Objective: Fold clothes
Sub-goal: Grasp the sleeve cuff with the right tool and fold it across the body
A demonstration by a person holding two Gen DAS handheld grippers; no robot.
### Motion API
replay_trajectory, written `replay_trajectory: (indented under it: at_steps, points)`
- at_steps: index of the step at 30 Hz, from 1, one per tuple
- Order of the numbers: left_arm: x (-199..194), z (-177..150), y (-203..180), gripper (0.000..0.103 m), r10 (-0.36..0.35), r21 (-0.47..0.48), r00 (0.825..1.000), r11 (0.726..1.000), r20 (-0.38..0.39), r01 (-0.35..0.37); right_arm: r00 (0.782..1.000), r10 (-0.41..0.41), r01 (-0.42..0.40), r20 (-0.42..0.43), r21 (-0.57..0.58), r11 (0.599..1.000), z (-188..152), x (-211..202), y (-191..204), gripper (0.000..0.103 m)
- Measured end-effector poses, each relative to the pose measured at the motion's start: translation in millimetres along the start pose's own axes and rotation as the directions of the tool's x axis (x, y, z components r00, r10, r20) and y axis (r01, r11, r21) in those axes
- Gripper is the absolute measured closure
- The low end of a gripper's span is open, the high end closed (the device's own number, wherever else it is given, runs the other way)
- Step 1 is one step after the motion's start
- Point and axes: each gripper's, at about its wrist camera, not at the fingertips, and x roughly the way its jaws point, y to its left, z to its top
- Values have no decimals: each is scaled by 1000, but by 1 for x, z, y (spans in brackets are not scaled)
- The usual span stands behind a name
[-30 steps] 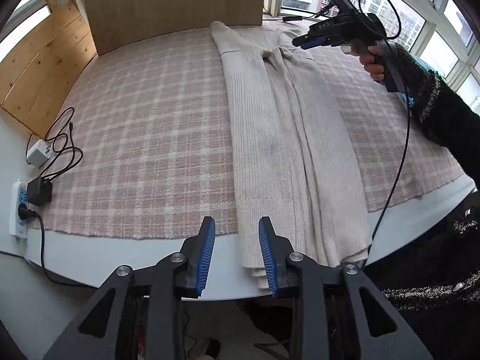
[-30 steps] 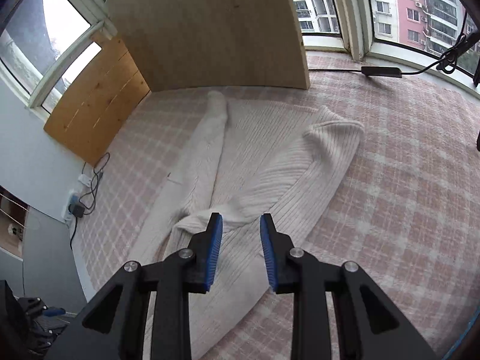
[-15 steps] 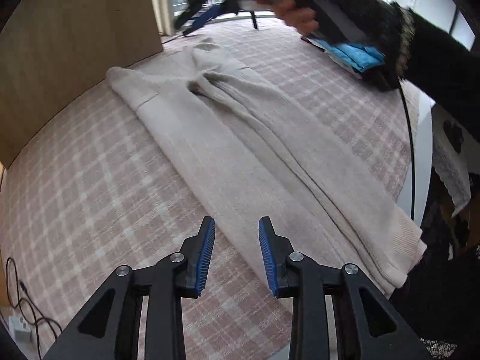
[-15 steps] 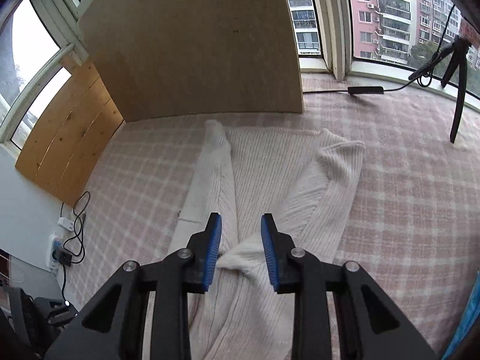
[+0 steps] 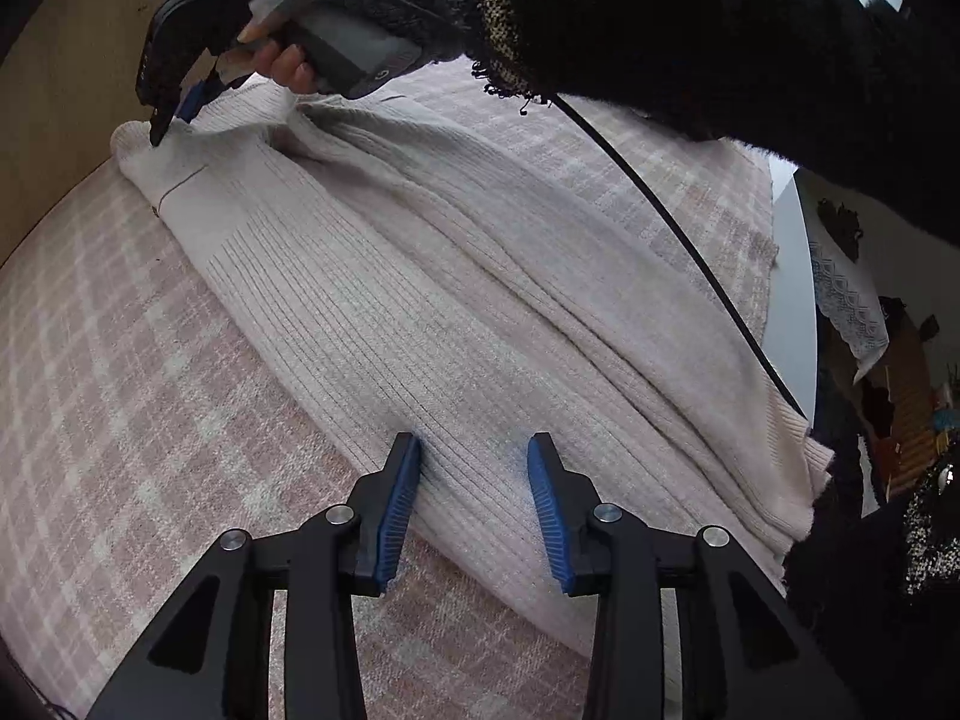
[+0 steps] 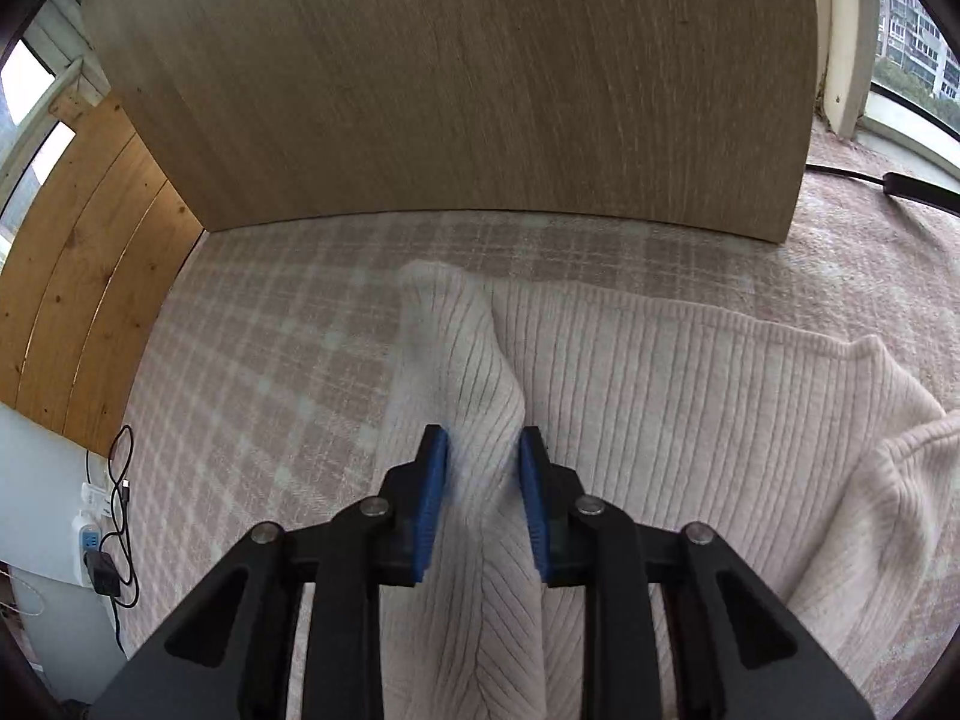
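Note:
A cream ribbed knit garment (image 5: 456, 276) lies folded lengthwise on the pink plaid cloth (image 5: 120, 396). My left gripper (image 5: 474, 450) is open, low over the garment's middle near its left edge. My right gripper (image 6: 483, 438) is at the garment's far end by the wooden panel, its jaws around a raised fold of the knit (image 6: 474, 396) with the pads touching it on both sides. In the left wrist view the right gripper (image 5: 171, 117) shows at top left, fingertips down on the garment's end.
A wooden panel (image 6: 456, 78) stands at the far side of the table and wood slats (image 6: 78, 264) at the left. A power strip with cables (image 6: 102, 546) lies at the left edge. The table edge (image 5: 792, 276) is at right.
Both grippers moved forward and down onto the garment. The right gripper went from above the collar area to the far end and narrowed around a fold. The left gripper came closer over the middle.

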Motion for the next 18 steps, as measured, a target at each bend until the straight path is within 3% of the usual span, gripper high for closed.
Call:
replay_trajectory:
  at_steps: [3,6,7,9,11,12,15,17,18]
  points:
    - [0,-1,2,65,-15,-2,1000,1000,5,15,996,-8,2,93,63,998,-3,-28,-11,89]
    - [0,-2,5,64,-30,-3,999,1000,9,30,993,-107,108,-40,33,994,-2,-5,-19,86]
    - [0,-2,5,64,-35,-4,999,999,11,35,992,-119,120,-28,17,993,0,-8,-16,81]
    - [0,-3,7,64,-46,-5,999,999,14,46,983,-177,177,39,2,984,6,-24,-9,80]
    - [0,-4,8,64,-56,-6,998,998,17,56,973,-167,174,156,-30,984,13,-45,2,80]
    - [0,-4,9,63,-61,-6,998,998,19,61,979,-132,142,158,-49,989,18,-45,7,80]
    - [0,-5,12,63,-73,-10,997,997,23,73,996,-77,82,51,-89,993,32,-19,17,80]
    - [-5,-7,14,63,-66,-23,998,998,24,67,993,-104,100,-47,-87,991,31,12,13,80]
    - [-7,-7,15,64,-63,-30,998,998,25,63,993,-108,104,-55,-81,991,31,16,11,81]
